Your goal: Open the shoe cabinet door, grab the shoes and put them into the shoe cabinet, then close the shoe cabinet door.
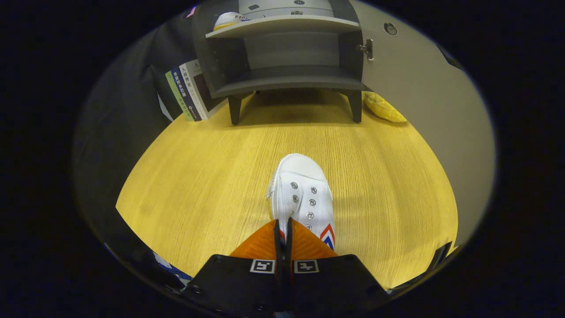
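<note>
A white canvas shoe (302, 190) with metal eyelets and a red and blue side mark points its toe toward the cabinet. My gripper (283, 227) is shut on the shoe's tongue or upper edge, both fingers pinched close together on it. Beyond it, at the far end of the wooden table (198, 176), stands the dark grey shoe cabinet (282, 57) on short legs. Its door (410, 84) is swung open to the right. Another white shoe (227, 20) lies on the upper shelf at the left; the lower shelf holds nothing.
Several books (187, 90) lean against the cabinet's left side. A yellow textured object (383, 108) lies on the table by the cabinet's right leg, under the open door. Bare tabletop stretches between the held shoe and the cabinet.
</note>
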Tool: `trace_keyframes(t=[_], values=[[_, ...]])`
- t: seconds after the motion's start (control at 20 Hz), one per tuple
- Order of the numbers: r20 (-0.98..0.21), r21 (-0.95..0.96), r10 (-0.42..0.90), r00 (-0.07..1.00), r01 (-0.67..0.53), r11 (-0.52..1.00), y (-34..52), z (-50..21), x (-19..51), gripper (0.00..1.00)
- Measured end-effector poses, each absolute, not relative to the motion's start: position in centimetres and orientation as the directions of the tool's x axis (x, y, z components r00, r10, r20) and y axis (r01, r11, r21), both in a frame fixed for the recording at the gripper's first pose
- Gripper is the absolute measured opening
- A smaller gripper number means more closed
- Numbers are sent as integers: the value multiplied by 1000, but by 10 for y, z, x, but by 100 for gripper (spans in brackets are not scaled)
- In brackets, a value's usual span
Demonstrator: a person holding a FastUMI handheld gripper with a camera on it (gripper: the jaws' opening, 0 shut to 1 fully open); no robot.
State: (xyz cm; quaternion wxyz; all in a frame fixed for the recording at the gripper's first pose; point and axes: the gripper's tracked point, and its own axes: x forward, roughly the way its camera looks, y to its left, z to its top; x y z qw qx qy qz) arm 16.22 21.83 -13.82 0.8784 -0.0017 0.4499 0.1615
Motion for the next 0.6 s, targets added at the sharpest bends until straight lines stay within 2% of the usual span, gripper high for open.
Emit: trace_keyframes(t=[0.6], values=[[-606,241,394,691,-311,919,221,-58,183,1]])
